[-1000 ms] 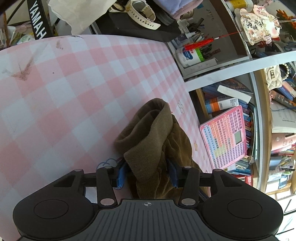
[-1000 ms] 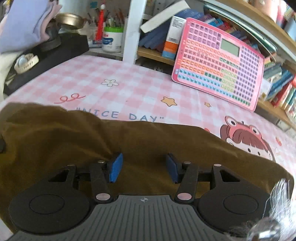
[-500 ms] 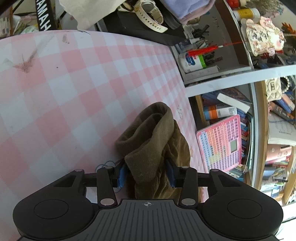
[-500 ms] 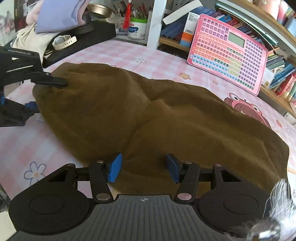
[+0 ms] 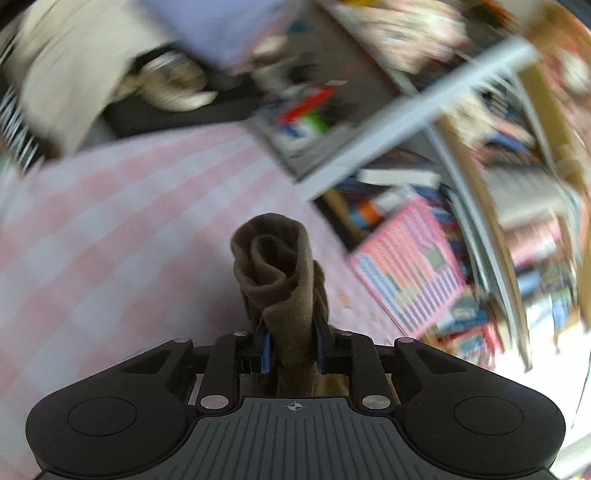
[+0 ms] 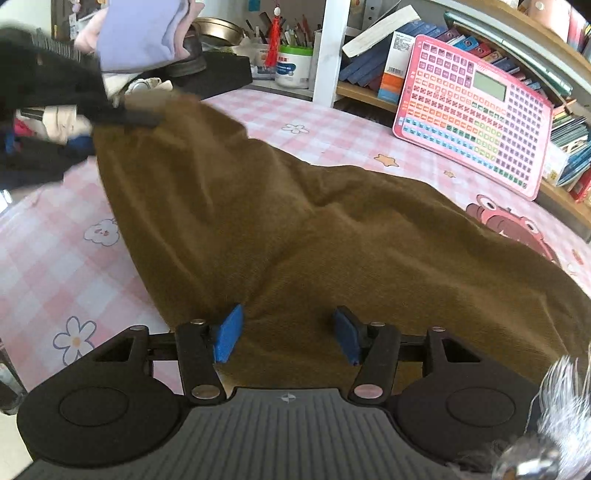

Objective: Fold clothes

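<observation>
A brown fleece garment lies spread across the pink checked table cover. My left gripper is shut on a bunched corner of the garment, which curls up between its blue pads. In the right wrist view the left gripper holds that corner lifted at the far left. My right gripper is open, its blue pads apart over the garment's near edge.
A pink keyboard toy leans on the bookshelf at the right. A pen pot, a black box and a pile of lilac and cream clothes stand at the back left.
My left gripper has closed tighter on the garment corner and swung upward fast, blurring its view. The garment's left end has risen. My right gripper stays open and has drawn back a little.
</observation>
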`<state>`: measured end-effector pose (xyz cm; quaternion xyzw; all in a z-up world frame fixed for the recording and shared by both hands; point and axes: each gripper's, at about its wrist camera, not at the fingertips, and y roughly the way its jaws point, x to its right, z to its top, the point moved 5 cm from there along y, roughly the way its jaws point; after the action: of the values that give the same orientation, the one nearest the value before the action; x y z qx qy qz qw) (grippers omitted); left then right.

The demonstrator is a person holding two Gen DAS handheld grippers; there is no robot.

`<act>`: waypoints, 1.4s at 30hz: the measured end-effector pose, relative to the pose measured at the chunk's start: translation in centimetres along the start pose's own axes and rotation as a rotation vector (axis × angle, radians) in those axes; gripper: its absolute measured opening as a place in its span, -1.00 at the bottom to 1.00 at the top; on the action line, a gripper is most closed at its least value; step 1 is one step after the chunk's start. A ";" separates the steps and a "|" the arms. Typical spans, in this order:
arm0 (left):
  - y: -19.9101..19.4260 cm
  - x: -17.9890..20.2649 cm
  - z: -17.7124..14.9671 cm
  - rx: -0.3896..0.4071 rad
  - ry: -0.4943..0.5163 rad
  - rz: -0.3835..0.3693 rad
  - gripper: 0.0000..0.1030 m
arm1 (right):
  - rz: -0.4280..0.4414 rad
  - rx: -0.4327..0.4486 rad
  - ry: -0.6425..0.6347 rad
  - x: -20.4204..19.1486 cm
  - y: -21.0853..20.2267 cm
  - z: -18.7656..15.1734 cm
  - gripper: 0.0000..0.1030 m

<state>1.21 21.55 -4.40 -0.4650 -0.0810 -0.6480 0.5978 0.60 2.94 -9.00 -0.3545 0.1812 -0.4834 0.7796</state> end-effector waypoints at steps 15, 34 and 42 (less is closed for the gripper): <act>2.0 14.8 -6.2 0.007 0.600 0.207 -0.60 | 0.112 -0.013 0.303 13.9 -6.2 -3.8 0.30; 0.0 14.2 -11.8 -0.065 0.313 0.344 0.57 | 0.442 -0.110 0.636 21.5 -4.3 -4.8 0.32; -4.9 11.5 -10.2 0.078 0.185 0.449 0.56 | 0.654 -0.275 0.963 18.4 1.8 -1.4 0.39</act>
<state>-6.42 8.04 0.19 -0.3867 0.0544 -0.5349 0.7493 9.45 -13.34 -10.12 -0.1192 0.6749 -0.2968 0.6650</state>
